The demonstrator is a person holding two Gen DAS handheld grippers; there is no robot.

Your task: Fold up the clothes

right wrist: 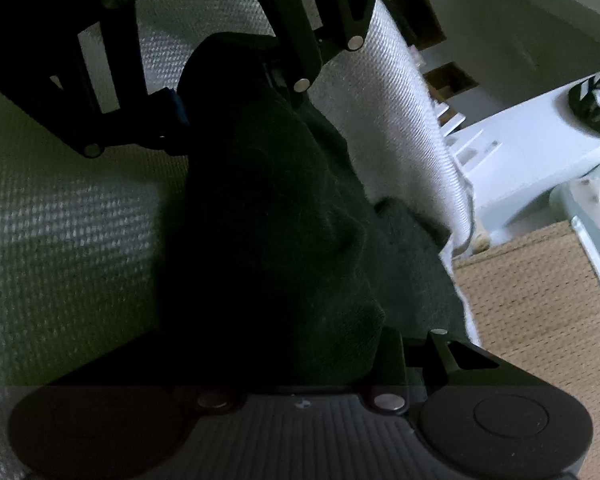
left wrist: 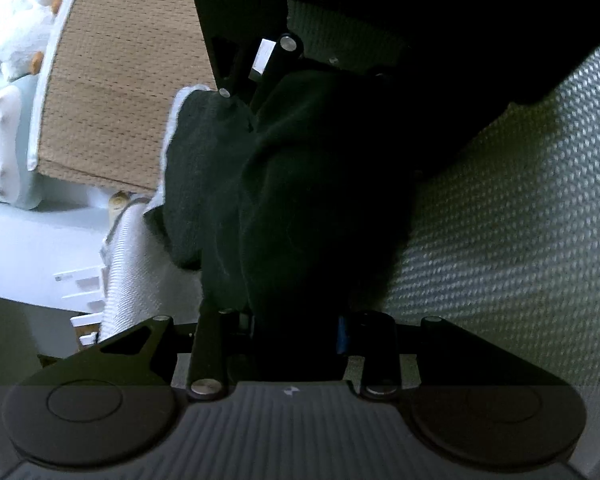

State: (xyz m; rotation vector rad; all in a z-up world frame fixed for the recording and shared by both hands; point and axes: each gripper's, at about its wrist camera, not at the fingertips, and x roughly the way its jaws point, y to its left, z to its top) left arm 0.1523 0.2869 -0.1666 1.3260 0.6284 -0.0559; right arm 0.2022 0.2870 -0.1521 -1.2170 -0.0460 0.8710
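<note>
Dark garment (left wrist: 284, 208) bunched and creased over white woven cover (left wrist: 500, 220), left tongs (left wrist: 296, 320) and right tongs (right wrist: 300, 360) both clamped on it

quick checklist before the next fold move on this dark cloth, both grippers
1. Left gripper gripping the dark green fabric garment: ok, cloth bunches between its fingers.
2. Right gripper gripping the same garment: ok, cloth fills its jaws.
3. Grippers facing each other across the bunch: ok, each view shows the other gripper.
4. Garment over the white woven textured bedspread: ok.
5. Garment edges lined up: cannot tell, too dark and bunched.
6. Clear of the tan woven mat: cannot tell, one corner lies near the bedspread's edge.
</note>
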